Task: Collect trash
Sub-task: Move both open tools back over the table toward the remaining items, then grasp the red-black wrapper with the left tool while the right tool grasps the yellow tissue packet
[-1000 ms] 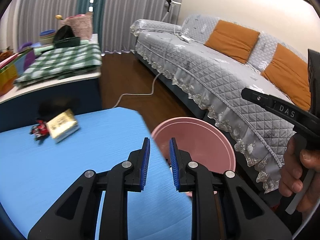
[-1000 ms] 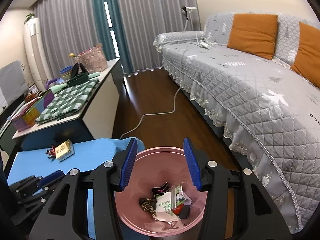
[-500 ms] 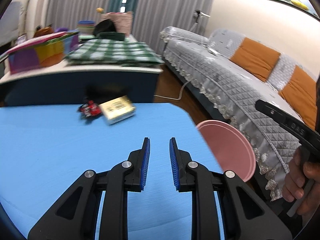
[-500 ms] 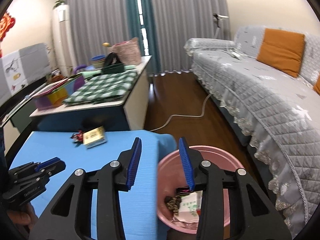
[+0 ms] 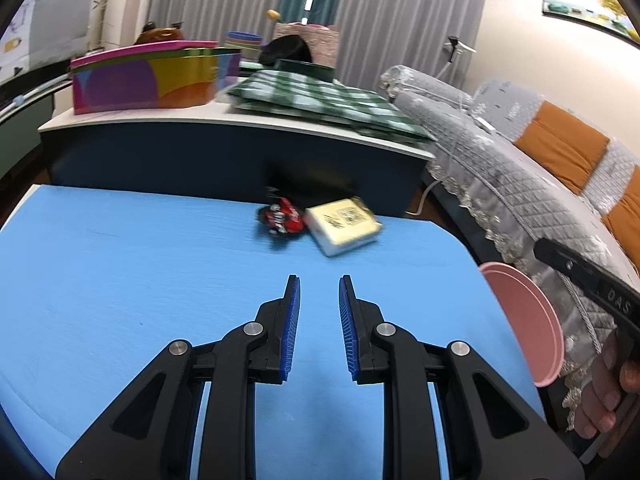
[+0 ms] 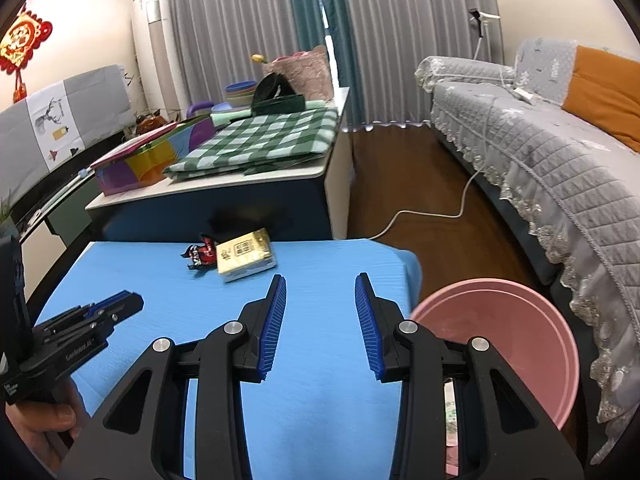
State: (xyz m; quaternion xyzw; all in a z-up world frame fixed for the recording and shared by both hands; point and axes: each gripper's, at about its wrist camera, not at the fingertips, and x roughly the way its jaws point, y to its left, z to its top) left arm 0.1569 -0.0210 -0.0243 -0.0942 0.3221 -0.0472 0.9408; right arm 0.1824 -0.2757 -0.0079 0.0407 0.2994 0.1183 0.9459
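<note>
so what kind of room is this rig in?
Most likely a home living room: a gray quilted sofa with orange cushions, floor-length curtains, and a standing air conditioner in the corner.

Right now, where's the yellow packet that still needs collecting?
In both views the yellow packet lies at the far edge of the blue table, just right of the red wrapper, ahead of both open grippers.
</note>
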